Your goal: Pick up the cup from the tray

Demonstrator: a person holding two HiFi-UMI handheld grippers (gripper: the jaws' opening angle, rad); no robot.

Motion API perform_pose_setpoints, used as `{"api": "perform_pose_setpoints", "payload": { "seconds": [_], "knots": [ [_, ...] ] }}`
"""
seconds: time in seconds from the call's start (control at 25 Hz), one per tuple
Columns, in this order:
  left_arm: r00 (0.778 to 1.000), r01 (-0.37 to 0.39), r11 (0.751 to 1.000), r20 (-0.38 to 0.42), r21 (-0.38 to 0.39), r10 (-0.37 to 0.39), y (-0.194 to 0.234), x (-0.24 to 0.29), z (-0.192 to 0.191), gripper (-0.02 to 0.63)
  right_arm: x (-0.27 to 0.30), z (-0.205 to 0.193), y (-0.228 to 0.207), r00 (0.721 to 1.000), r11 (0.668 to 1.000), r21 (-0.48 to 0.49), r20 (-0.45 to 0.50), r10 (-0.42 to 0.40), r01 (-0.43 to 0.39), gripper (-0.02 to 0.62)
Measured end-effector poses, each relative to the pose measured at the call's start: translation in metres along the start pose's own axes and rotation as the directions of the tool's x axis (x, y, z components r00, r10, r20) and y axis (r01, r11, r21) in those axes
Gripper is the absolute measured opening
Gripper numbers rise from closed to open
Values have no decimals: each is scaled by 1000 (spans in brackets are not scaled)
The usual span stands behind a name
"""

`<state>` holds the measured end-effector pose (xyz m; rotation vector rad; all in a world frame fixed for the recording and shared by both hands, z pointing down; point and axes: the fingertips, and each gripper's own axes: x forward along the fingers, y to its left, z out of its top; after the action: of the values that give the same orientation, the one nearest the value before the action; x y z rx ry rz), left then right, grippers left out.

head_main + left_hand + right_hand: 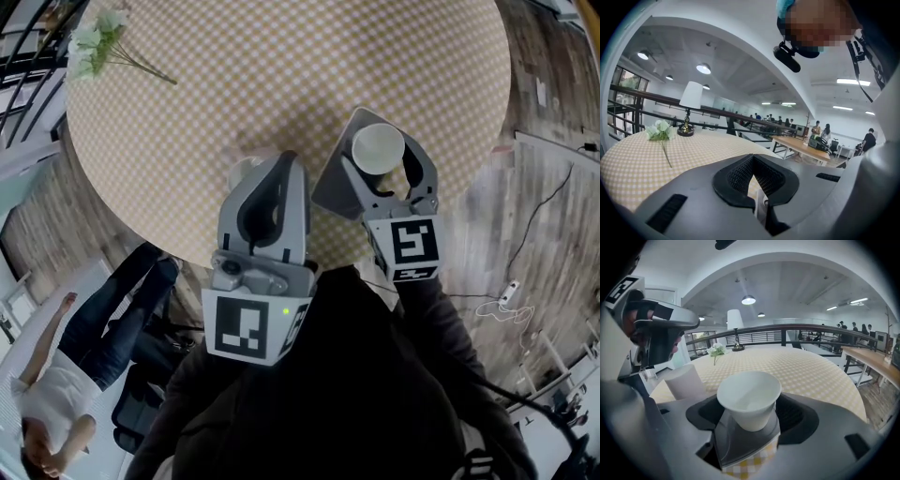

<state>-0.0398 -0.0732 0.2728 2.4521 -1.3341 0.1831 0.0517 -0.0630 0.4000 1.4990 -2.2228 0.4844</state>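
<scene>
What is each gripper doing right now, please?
Left gripper: closed, nothing identifiable held.
Right gripper: closed on a flat grey tray carrying a white paper cup.

No words, numbers or brand names come through legibly in any view. The only printed signs are coded patterns. Behind the left gripper (278,173), on its cube, sits a black-and-white square marker (246,328), blocks only, no letters. Behind the right gripper (386,150), on its cube, there's a second black-and-white square marker (413,242), again just blocks. In the right gripper view, a corner of the left cube's marker (622,287) peeks in up and left of the tongs, unreadable as text.
</scene>
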Motion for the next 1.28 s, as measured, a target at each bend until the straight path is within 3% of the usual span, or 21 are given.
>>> {"api": "perform_pose_setpoints", "payload": {
  "seconds": [0.2,0.36,0.68,1.28],
  "knots": [
    [1000,2,1000,1,21,-2,3,6,4,5,1,12,-8,999,1000,-9,32,-17,17,319],
    [1000,-12,1000,19,-25,12,6,3,8,6,3,25,-6,998,999,-33,55,-11,13,319],
    [993,-105,994,49,-44,107,26,2,20,5,34,63,0,992,990,-125,92,81,-70,319],
    [977,-204,976,48,-73,208,30,-11,17,6,61,40,21,983,967,-178,-19,185,-185,319]
  ]
}}
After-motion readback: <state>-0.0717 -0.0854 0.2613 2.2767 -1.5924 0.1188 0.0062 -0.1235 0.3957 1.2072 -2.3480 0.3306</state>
